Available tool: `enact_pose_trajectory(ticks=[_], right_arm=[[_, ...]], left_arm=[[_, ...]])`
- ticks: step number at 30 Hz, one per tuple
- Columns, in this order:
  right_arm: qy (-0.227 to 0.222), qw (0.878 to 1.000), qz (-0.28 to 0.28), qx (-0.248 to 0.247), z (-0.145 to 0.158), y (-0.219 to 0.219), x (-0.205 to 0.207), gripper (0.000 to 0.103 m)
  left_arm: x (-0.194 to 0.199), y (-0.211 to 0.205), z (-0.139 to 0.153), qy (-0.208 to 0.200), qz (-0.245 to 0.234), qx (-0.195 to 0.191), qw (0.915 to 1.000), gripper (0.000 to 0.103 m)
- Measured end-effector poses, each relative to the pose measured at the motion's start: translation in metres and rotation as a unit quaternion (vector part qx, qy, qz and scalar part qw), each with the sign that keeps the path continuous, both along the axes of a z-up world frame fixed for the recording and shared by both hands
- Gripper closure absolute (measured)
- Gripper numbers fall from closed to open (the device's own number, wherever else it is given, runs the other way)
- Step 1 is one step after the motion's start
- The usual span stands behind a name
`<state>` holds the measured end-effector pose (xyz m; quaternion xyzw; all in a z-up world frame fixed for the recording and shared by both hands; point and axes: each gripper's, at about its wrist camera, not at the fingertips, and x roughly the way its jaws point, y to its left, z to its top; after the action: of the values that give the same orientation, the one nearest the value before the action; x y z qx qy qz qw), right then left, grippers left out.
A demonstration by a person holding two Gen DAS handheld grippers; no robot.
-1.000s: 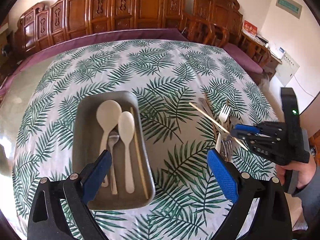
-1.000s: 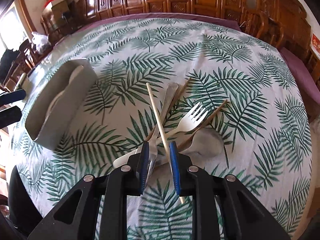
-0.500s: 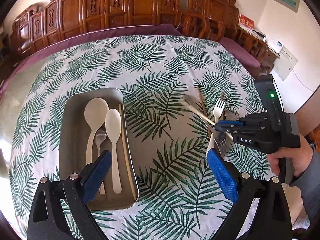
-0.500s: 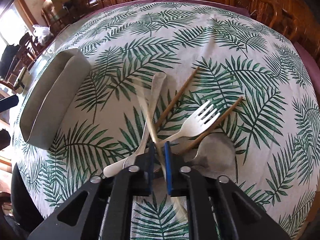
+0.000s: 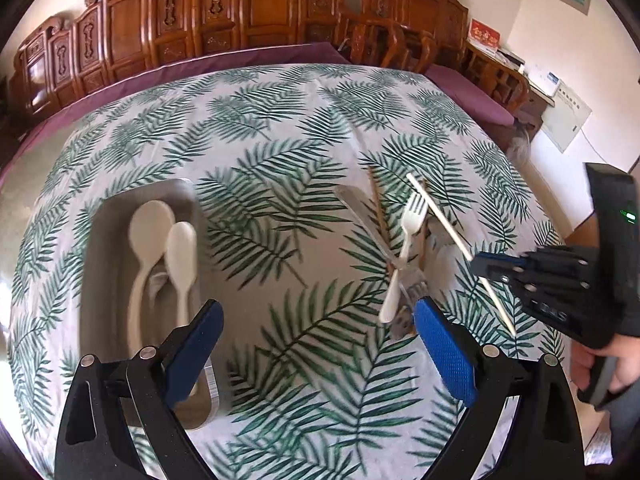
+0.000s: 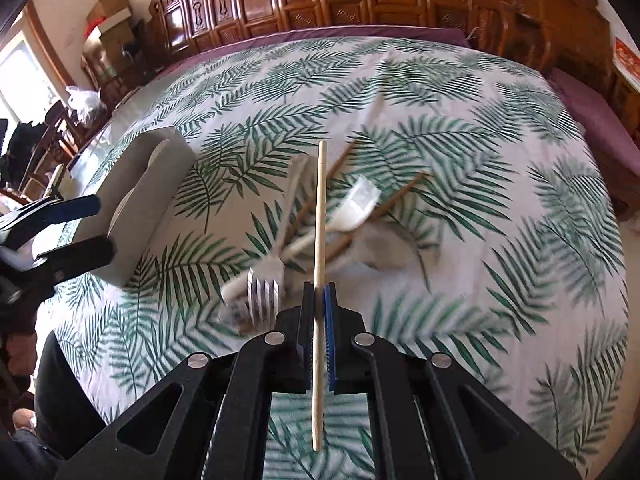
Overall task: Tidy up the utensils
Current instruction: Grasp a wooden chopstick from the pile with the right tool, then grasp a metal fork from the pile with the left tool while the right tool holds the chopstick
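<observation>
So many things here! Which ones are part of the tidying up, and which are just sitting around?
Part of the job:
- right gripper, shut on a pale chopstick
- metal tray holding white spoons
- white fork, metal fork, brown chopsticks on the cloth
- left gripper, open

Just around:
- wooden chairs
- plastic bag

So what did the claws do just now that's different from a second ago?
The right claw closed on the pale chopstick and lifted it off the pile; it now hangs above the white fork and the brown chopsticks. The left claw stayed open and empty, drifting a little over the cloth. The tray kept its spoons.
</observation>
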<state>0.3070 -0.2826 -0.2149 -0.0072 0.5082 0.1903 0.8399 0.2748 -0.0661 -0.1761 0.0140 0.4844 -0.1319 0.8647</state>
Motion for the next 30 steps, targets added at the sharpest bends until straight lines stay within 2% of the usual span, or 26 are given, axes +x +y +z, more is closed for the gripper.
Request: enact_pose_trajectory(ticks=[9, 15, 19, 30], right_arm=[[0.009, 1.000, -0.026, 0.014, -0.010, -0.040, -0.027, 0.097], [0.020, 0.999, -0.036, 0.024, -0.021, -0.054, -0.035, 0.097], [0.023, 0.999, -0.039, 0.031, -0.024, -0.060, -0.038, 0.097], [0.019, 0.998, -0.029, 0.044, -0.019, -0.064, -0.041, 0.097]], left_arm=[[0.014, -0.043, -0.029, 0.022, -0.020, -0.012, 0.9995, 0.011], [0.026, -0.064, -0.045, 0.040, -0.027, -0.019, 0.9986, 0.026], [0.034, -0.074, -0.057, 0.057, -0.028, -0.027, 0.9976, 0.041], [0.035, -0.090, -0.070, 0.069, -0.032, -0.014, 0.9970, 0.073]])
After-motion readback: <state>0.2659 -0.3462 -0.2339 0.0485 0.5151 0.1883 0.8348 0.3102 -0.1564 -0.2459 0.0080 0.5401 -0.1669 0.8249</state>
